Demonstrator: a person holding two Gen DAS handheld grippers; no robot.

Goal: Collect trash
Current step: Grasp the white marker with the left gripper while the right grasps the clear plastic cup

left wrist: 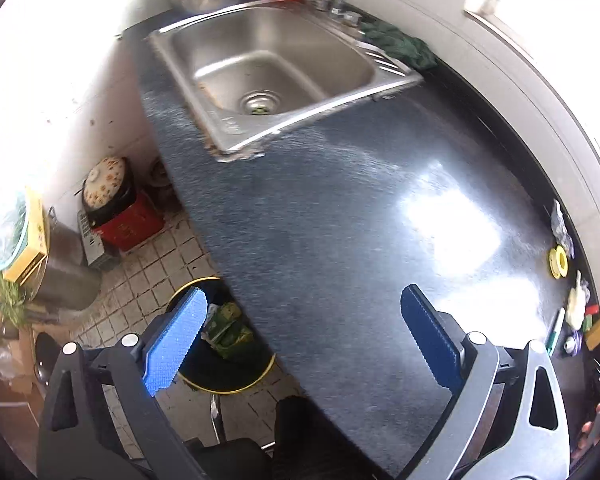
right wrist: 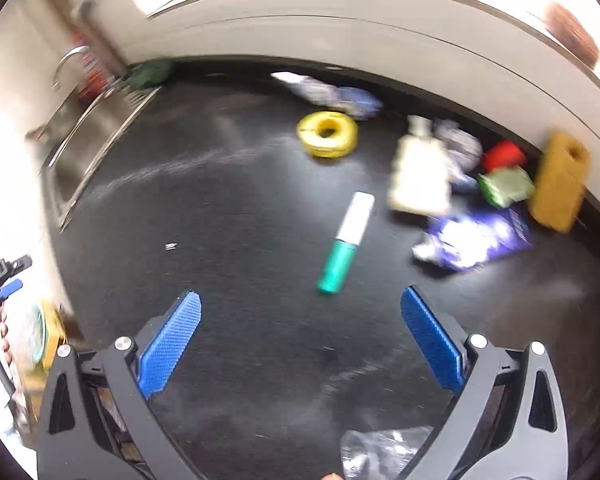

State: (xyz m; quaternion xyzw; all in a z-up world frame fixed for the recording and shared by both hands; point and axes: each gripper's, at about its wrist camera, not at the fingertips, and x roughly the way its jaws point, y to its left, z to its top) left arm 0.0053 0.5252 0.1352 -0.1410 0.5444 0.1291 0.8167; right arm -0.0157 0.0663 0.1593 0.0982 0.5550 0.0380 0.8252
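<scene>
My right gripper (right wrist: 300, 312) is open and empty above the dark countertop (right wrist: 240, 208). Ahead of it lie a green and white tube (right wrist: 346, 240), a yellow ring (right wrist: 327, 134), a pale crumpled wrapper (right wrist: 420, 172), a blue and white wrapper (right wrist: 476, 236), a green packet (right wrist: 506, 185), a red piece (right wrist: 503, 154) and a yellow sponge block (right wrist: 560, 180). My left gripper (left wrist: 302, 312) is open and empty over the counter's front edge. Below it on the floor stands a bin with a black bag and yellow rim (left wrist: 224, 344), with green packaging inside. The same trash shows at the far right of the left wrist view (left wrist: 558, 262).
A steel sink (left wrist: 268, 68) sits at the far end of the counter, with a green cloth (left wrist: 400, 46) beside it. A clear plastic piece (right wrist: 384, 452) lies near the right gripper's base. On the floor stand a red crate with a pot (left wrist: 116, 208) and a metal can (left wrist: 66, 264).
</scene>
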